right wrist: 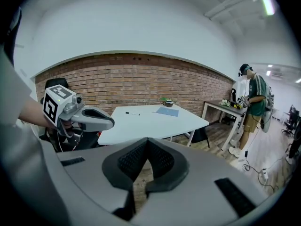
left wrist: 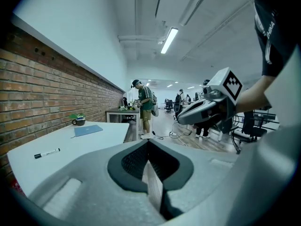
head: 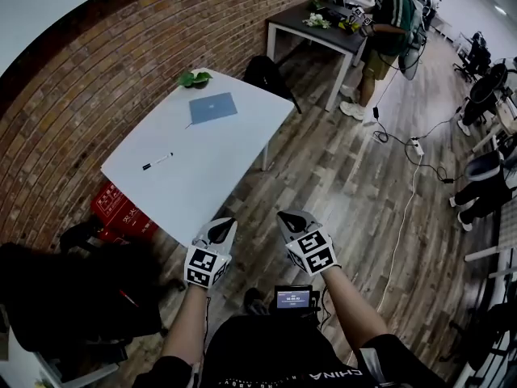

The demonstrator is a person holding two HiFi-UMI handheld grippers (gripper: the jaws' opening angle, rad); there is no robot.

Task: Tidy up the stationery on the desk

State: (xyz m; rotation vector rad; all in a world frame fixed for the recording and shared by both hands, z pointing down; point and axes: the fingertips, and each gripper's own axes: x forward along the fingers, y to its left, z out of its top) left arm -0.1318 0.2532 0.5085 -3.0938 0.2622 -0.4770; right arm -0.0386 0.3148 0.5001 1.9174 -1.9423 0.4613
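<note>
white desk [head: 212,164] is carrying a loose pen [head: 157,161] and blue notebook [head: 213,107], so tidying is looking unstarted, with left gripper [head: 225,225] and right gripper [head: 286,216] hovering short of it, jaws closed and empty.

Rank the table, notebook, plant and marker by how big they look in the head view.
1. Table, by far the largest.
2. Notebook.
3. Plant.
4. Marker, about as long as the plant is wide, but much thinner, so it covers the least.

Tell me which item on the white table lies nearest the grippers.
The black-and-white pen; the blue notebook and the potted plant lie farther back, beyond it.
</note>
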